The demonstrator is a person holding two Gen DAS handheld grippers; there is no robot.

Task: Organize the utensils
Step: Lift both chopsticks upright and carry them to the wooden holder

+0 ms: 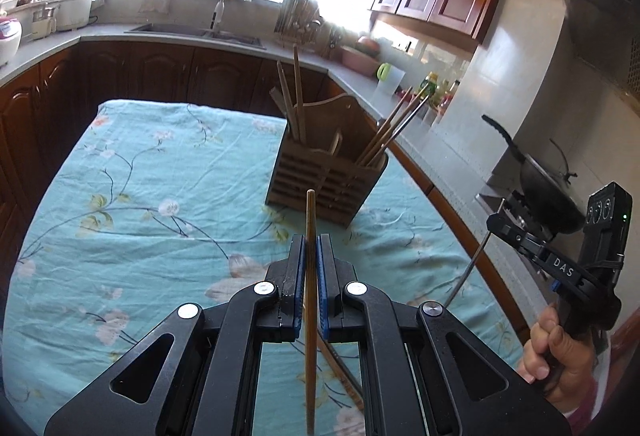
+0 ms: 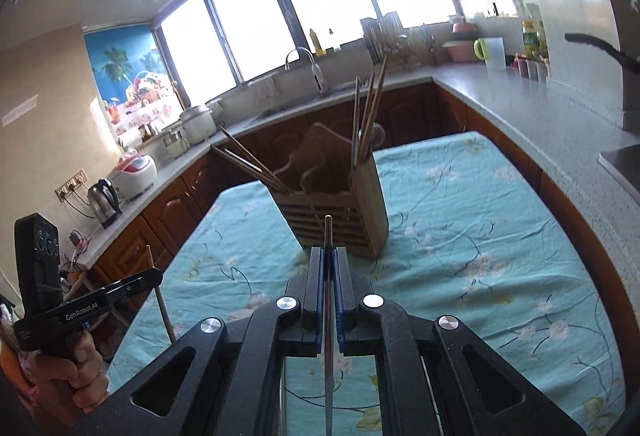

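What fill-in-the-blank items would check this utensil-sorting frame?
1. The left gripper is shut on a ____ chopstick.
2. The right gripper is shut on a thin ____ utensil.
3. The wooden holder stands on a ____ floral cloth.

Missing words: wooden; metal; turquoise

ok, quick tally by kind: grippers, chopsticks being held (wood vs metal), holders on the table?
grippers: 2 (left gripper, right gripper, each shut on a chopstick)
wooden chopstick, held: 1
metal chopstick, held: 1
holder on the table: 1
total: 5
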